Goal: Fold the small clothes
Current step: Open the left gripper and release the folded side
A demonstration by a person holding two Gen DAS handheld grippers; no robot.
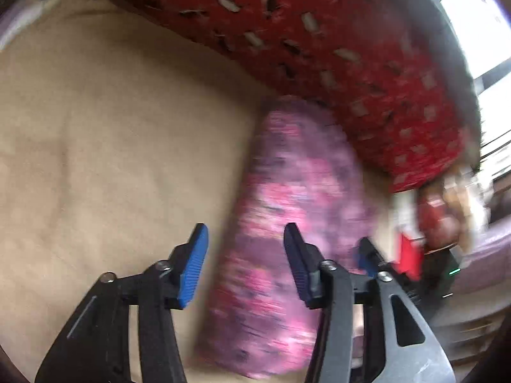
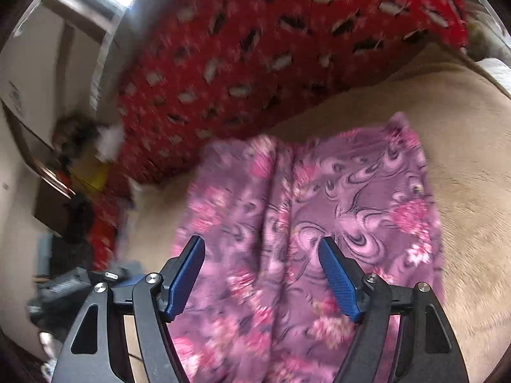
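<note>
A small purple garment with pink flowers lies flat on a beige bed surface, with a lengthwise crease down its middle. My right gripper is open and empty, held just above the garment's middle. In the left wrist view the same garment looks narrow and blurred. My left gripper is open and empty above the garment's near end. The right gripper's blue pad shows beside it at the right.
A red blanket with white and dark marks is heaped along the far side of the bed, also in the right wrist view. Beige bed surface spreads to the left. Room clutter and a bright window lie beyond the bed edge.
</note>
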